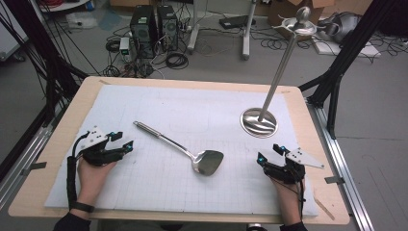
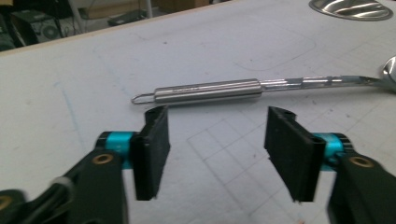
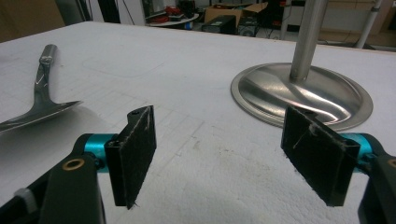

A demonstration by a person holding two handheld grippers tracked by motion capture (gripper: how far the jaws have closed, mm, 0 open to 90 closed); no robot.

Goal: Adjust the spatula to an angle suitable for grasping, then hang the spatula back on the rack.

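A steel spatula lies flat on the white mat, its handle toward the far left and its blade toward the near right. In the left gripper view the spatula handle lies just beyond my open jaws. My left gripper rests at the mat's left, open and holding nothing. A tall steel utensil stand rises from its round base at the right. My right gripper is open and holds nothing, just in front of the stand base, with the spatula blade off to its left.
The white gridded mat covers a wooden table. Behind the table, computers, cables and boxes sit on the floor. Black frame struts stand at both sides of the table.
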